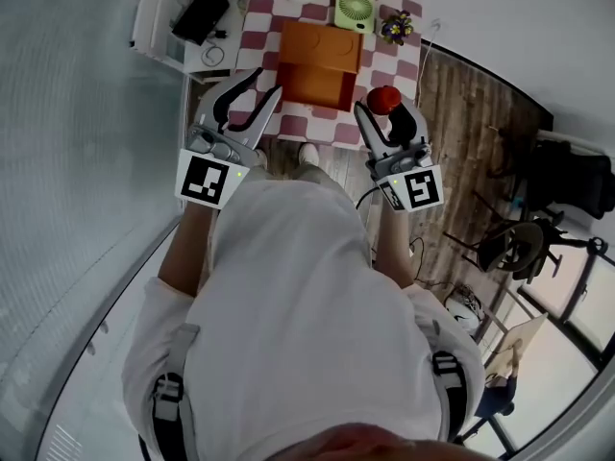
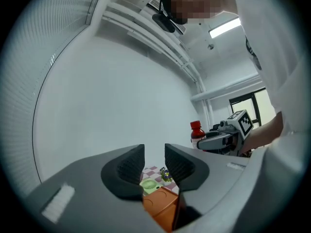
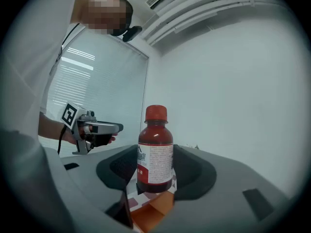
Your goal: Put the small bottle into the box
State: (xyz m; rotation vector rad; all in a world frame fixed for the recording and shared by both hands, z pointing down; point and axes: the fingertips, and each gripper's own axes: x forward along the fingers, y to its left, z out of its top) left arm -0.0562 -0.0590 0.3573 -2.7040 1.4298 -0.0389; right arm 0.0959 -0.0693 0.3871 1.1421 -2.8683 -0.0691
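Task is partway: pick is done, placing is left. Your right gripper (image 3: 155, 171) is clamped on the small bottle (image 3: 156, 147), red cap up, dark red liquid and a white label, pads pressing both sides of its body. The bottle is held upright in the air, on your side of the table and off to the right of the orange box (image 1: 320, 50), not over it yet. Your left gripper (image 2: 154, 155) has its jaws apart with nothing between them; it hovers near the table's front edge, just left of the box, touching nothing.

Left to do: carry the bottle over the opening, lower it in, let go.

Containers: one box only, orange cardboard, lid flap folded back, standing on the checkered tablecloth (image 1: 261, 29). Its inside looks empty, but the head view is small and steep, so not certain. Behind it are a green desk fan (image 1: 355, 10) and a small bunch of flowers (image 1: 395, 27), both outside the box.
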